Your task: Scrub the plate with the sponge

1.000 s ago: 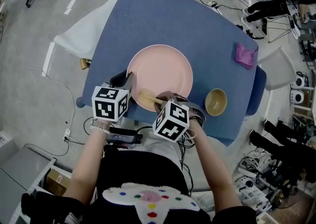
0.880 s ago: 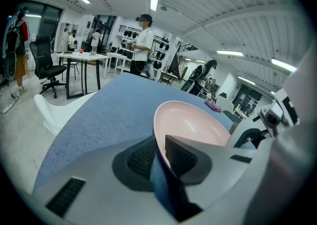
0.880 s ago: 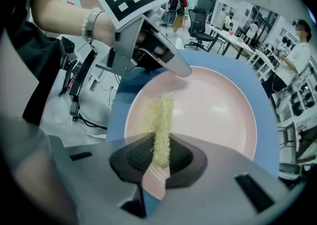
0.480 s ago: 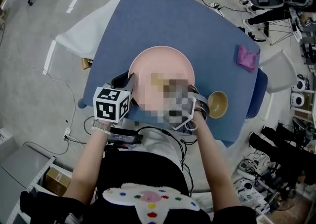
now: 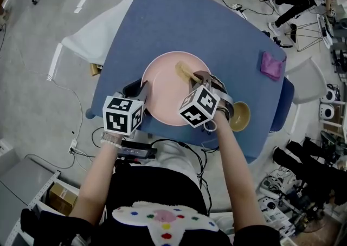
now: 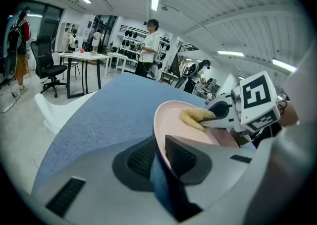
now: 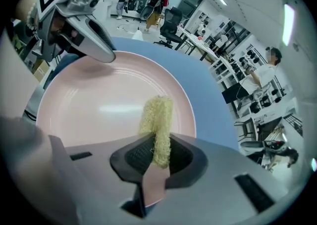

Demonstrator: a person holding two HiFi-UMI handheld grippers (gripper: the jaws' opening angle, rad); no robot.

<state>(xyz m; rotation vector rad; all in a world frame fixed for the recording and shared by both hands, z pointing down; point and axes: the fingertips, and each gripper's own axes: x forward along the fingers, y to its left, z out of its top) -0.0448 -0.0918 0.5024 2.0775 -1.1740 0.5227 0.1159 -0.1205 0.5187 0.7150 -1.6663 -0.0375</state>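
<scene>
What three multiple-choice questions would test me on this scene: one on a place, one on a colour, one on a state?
1. Where is the sponge?
A. in the left hand-held gripper
B. in the right hand-held gripper
C. lying loose on the plate

2. What colour is the plate?
A. pink
B. green
C. black

3. The left hand-held gripper is:
A. open and empty
B. shut on the plate's rim
C. shut on the sponge

Answers:
1 B: the right gripper view shows its jaws pinching the sponge over the plate.
2 A: the plate looks pink in every view.
3 B: the left gripper view shows the rim clamped between its jaws.
</scene>
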